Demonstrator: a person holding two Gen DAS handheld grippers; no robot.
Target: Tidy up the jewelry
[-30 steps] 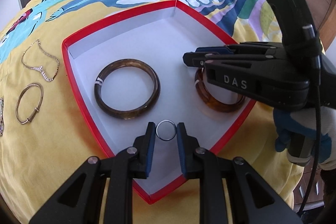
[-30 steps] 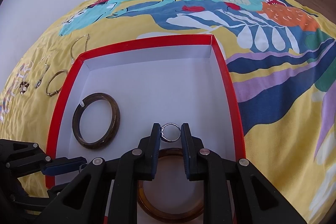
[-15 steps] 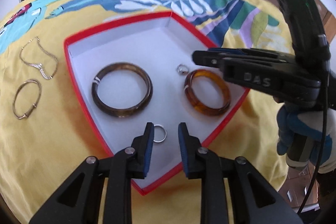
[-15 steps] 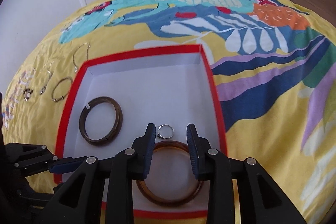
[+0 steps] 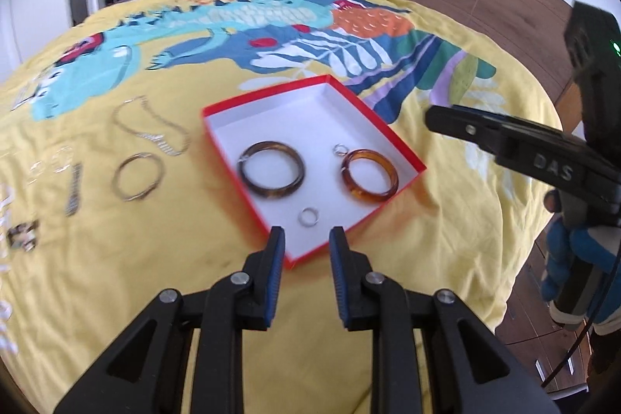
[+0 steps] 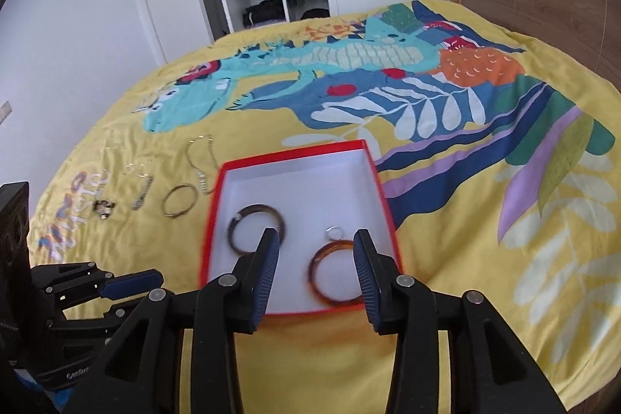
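both grippers, left (image 5: 306, 253) and right (image 6: 315, 260), gape empty above the red box (image 5: 388, 134), right jaws just widening.

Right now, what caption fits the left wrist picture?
Open red box on the yellow bedspread holding two bangles and two rings, empty left gripper above its near corner.

In your right wrist view the dark bangle (image 6: 256, 228) is smeared by motion and partly covered by a black finger, and the amber bangle (image 6: 333, 276) loses its right side behind the other finger. The small pieces on the bedspread (image 6: 446, 336) left of the red box (image 6: 382, 196) are too small and blurred for you to name. In your left wrist view the gloved hand (image 5: 574, 270) is cut off by the picture's right edge.
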